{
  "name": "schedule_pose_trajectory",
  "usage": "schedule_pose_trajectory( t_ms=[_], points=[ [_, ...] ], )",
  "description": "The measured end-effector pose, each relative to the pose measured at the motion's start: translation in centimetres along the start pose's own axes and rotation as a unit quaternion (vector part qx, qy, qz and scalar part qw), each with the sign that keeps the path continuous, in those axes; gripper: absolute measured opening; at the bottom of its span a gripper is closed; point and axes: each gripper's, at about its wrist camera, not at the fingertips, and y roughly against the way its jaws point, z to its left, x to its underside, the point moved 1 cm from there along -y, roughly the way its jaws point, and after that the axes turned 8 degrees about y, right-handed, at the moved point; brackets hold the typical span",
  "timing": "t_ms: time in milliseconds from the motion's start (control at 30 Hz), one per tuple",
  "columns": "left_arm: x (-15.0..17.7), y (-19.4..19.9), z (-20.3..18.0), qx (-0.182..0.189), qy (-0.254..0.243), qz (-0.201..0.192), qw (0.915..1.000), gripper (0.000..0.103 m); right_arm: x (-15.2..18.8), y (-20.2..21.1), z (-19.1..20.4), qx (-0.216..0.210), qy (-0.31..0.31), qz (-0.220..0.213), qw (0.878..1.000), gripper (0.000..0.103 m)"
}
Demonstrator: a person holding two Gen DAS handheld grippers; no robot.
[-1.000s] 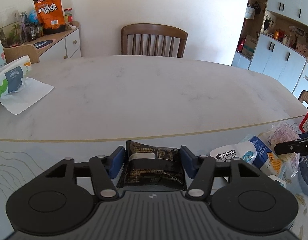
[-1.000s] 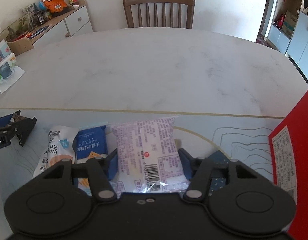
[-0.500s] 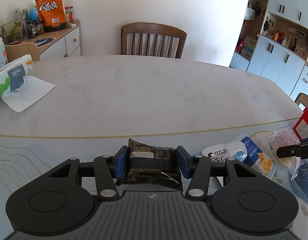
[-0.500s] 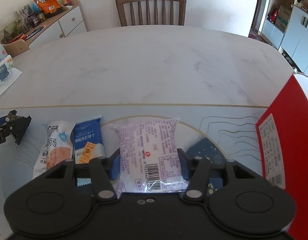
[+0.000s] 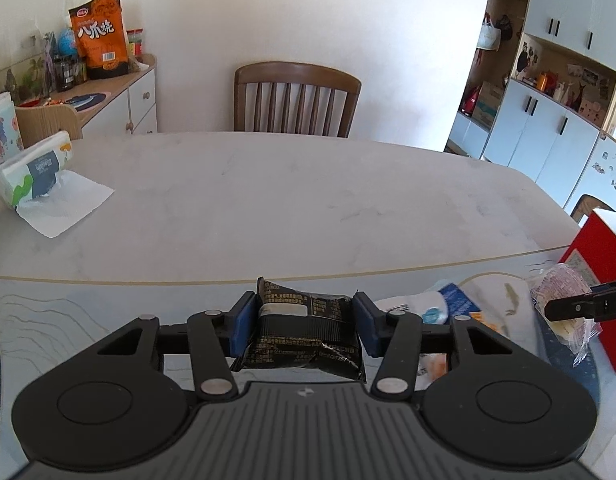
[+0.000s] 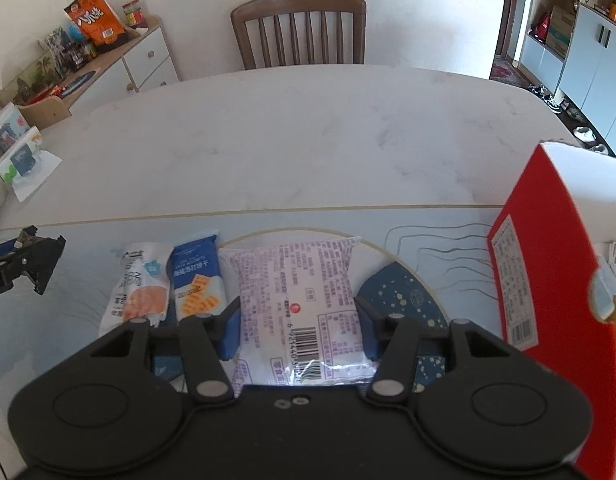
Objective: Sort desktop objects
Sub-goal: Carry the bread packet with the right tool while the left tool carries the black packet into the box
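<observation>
Left claw (image 5: pixel 304 322) pinches crinkled black foil packet (image 5: pixel 304 334) — right claw (image 6: pixel 300 328) glossy purple-printed pouch (image 6: pixel 298 304)

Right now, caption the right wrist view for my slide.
Right gripper clamps a purple-printed snack packet beside a red box.

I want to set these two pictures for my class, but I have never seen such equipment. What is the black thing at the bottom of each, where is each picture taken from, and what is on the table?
Each black shape is a hand-held gripper with two blue-padded fingers; a person carries one in each hand. A wide-angle camera on each looks forward along its fingers. One picture comes from the left gripper, closed on a black snack packet. The other comes from the right gripper, closed on a pale purple-printed packet. Each gripper's tip shows at the edge of the other's picture. On the table mat lie a white packet and a blue cracker packet; a red box stands to the right.
</observation>
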Motion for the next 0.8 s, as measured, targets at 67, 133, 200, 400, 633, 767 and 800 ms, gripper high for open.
schedule_pose_trajectory(
  t_ms=[67, 133, 200, 400, 633, 767, 800],
  points=[
    [0.0, 0.6, -0.5, 0.003, -0.001, -0.001, 1.0000, 0.051, 0.1, 0.8, -0.1, -0.003, -0.001, -0.004, 1.000, 0.054],
    [0.0, 1.2, -0.9, 0.007, -0.002, -0.002, 1.0000, 0.051, 0.2, 1.5, -0.1, -0.006, -0.002, -0.006, 1.000, 0.054],
    [0.0, 1.8, -1.5, 0.009, -0.003, -0.004, 0.9999, 0.051, 0.4, 2.3, -0.2, -0.009, -0.002, -0.009, 1.000, 0.054],
    [0.2, 3.4, -3.6, 0.024, -0.011, -0.005, 0.9996, 0.051, 1.0, 4.7, -0.4, -0.006, 0.009, -0.028, 1.000, 0.054],
    [0.8, 5.0, -7.1, 0.037, -0.022, -0.003, 0.9991, 0.051, 1.9, 7.1, -1.7, -0.019, 0.009, -0.034, 0.999, 0.054],
    [1.4, 5.6, -9.5, 0.043, -0.029, -0.003, 0.9987, 0.051, 2.8, 8.3, -3.3, -0.033, -0.001, -0.038, 0.999, 0.054],
    [1.5, 5.7, -10.1, 0.043, -0.028, -0.002, 0.9987, 0.051, 3.0, 8.6, -3.6, -0.036, -0.002, -0.039, 0.999, 0.054]
  ],
)
